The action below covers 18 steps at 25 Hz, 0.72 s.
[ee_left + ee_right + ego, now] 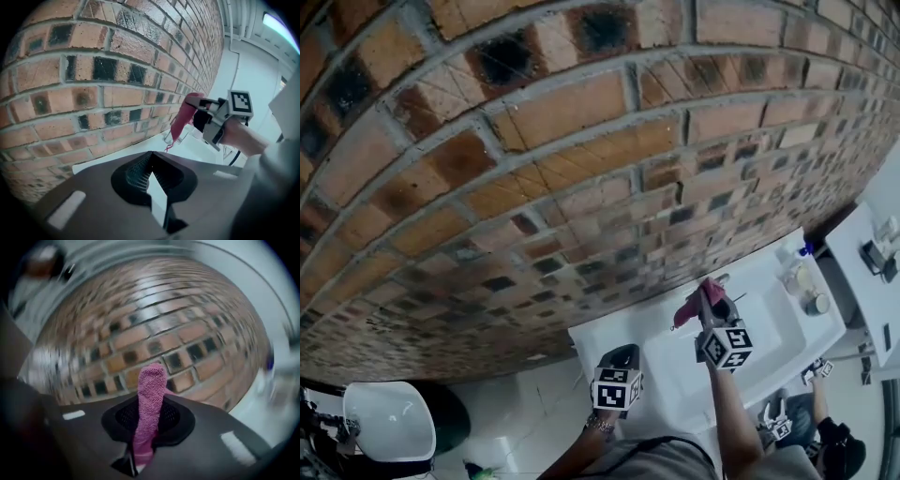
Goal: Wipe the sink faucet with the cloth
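Note:
A pink cloth (687, 307) hangs from my right gripper (710, 305), which is shut on it above the white sink (675, 384), close to the brick wall. The right gripper view shows the cloth (151, 394) standing up between that gripper's (150, 420) jaws, with blurred bricks behind. In the left gripper view, the cloth (183, 117) dangles in front of the chrome faucet (174, 137), held by the right gripper (206, 115). My left gripper (619, 361) hovers over the sink's left part. It (151, 159) is shut with nothing in it.
The brick wall (534, 187) fills the space behind the sink. Small bottles (797, 277) stand at the sink's right end. A white counter (862, 281) lies further right. A second white basin (389, 422) is at the lower left. Another person (830, 445) is at the lower right.

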### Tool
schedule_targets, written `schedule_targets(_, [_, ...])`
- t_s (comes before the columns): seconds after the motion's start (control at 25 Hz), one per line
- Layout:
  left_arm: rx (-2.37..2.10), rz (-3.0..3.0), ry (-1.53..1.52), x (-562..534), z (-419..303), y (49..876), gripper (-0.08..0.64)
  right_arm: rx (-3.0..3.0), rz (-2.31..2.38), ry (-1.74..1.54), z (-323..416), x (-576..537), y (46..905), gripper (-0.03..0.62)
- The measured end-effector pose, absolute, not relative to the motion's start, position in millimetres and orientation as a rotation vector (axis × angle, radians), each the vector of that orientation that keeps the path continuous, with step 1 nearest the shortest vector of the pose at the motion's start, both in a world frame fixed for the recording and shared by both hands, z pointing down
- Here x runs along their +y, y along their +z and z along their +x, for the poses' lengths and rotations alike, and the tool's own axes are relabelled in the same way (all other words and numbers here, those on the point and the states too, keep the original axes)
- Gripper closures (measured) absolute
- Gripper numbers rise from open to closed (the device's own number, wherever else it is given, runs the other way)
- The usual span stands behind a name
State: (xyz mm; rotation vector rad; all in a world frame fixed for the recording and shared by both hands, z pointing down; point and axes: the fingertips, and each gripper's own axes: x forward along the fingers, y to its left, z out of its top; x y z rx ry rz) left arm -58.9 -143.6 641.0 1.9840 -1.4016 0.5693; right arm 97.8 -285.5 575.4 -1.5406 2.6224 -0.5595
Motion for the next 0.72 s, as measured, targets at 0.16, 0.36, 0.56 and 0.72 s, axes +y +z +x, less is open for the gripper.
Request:
schedule_targets(0.16, [-1.38,1.995,0.585,-135.8,-54.1,641.4,0.54,3.099,-1.998,0.346,98.1,-303.0,590.5,0.541])
schedule_targets(0.36, [-1.395,1.984,0.594,-126.3,-61.7,639.1,0.54,3.136,-1.995,0.64,94.9,-312.3,586.6,0.538])
schedule_targets(0.56, [-1.412,1.962,0.59,-115.7,-66.9,641.4,0.54,2.974,-2.174,0.483,142.7,-337.6,579.3,0.539])
schedule_targets(0.72, [-1.427,1.943,0.596,-112.2,-73.7,643.4,0.54,2.903,-2.327,0.256,189.6,-365.4,613.4,0.546])
